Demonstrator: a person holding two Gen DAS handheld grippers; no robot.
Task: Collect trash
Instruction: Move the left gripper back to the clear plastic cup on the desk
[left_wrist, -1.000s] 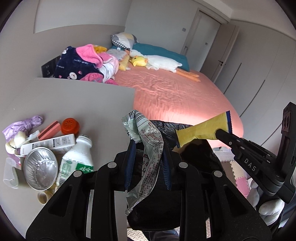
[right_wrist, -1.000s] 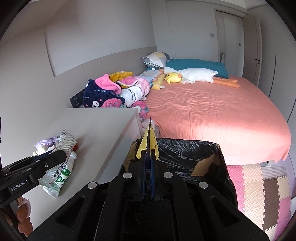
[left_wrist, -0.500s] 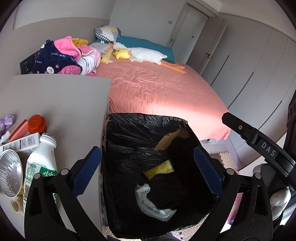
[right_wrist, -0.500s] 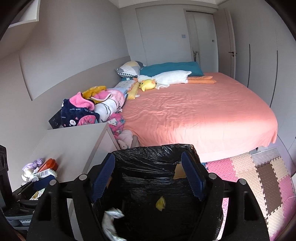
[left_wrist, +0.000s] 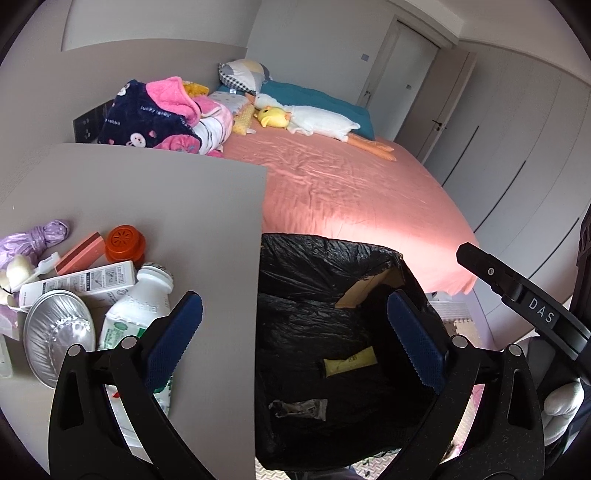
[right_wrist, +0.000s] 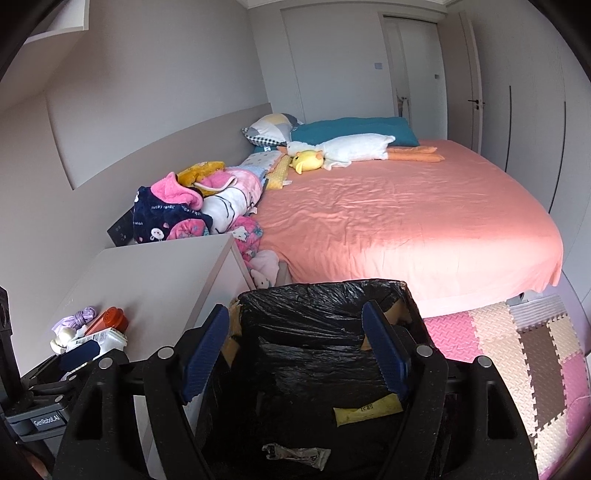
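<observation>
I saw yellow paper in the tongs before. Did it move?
Yes. The yellow wrapper dropped from the right tongs down into the black bin bag.

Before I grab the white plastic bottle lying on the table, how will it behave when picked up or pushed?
The white bottle lies on its side, so a push will probably make it roll. It looks like thin plastic and is likely light, perhaps empty. A hard squeeze may dent it. The silver foil cup sits close beside it and may get nudged.

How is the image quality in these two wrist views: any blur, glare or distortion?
Left wrist: sharp, strong fisheye bending; sunlit patch glows on the bed sheet; bin liner interior dark. Right wrist: sharp too, dark vignette corners, yellow wrapper still readable.
</observation>
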